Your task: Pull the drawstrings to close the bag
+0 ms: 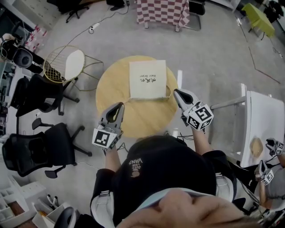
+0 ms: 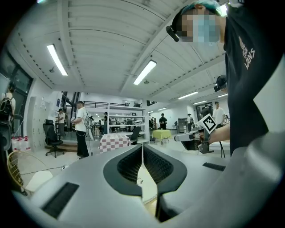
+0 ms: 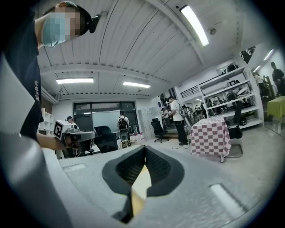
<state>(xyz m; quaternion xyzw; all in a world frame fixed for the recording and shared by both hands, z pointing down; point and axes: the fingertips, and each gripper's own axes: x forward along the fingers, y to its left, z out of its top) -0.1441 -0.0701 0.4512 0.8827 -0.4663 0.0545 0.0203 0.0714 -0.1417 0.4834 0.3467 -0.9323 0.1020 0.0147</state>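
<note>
A flat cream drawstring bag (image 1: 147,79) with dark print lies on the far half of the round wooden table (image 1: 111,84). A loop of its cord (image 1: 168,91) shows at the bag's near right corner. My left gripper (image 1: 119,105) hovers over the table's near left part, shut and empty, a short way from the bag. My right gripper (image 1: 176,92) is shut and empty at the table's right edge, close beside the cord loop. In the left gripper view the jaws (image 2: 142,147) meet, with a strip of the bag (image 2: 145,178) below them. In the right gripper view the jaws (image 3: 144,149) are pressed together too.
Black office chairs (image 1: 40,151) and a gold wire chair (image 1: 67,64) stand left of the table. A white table (image 1: 267,129) is at the right, where another person holds grippers (image 1: 266,173). A checkered table (image 1: 162,11) stands beyond.
</note>
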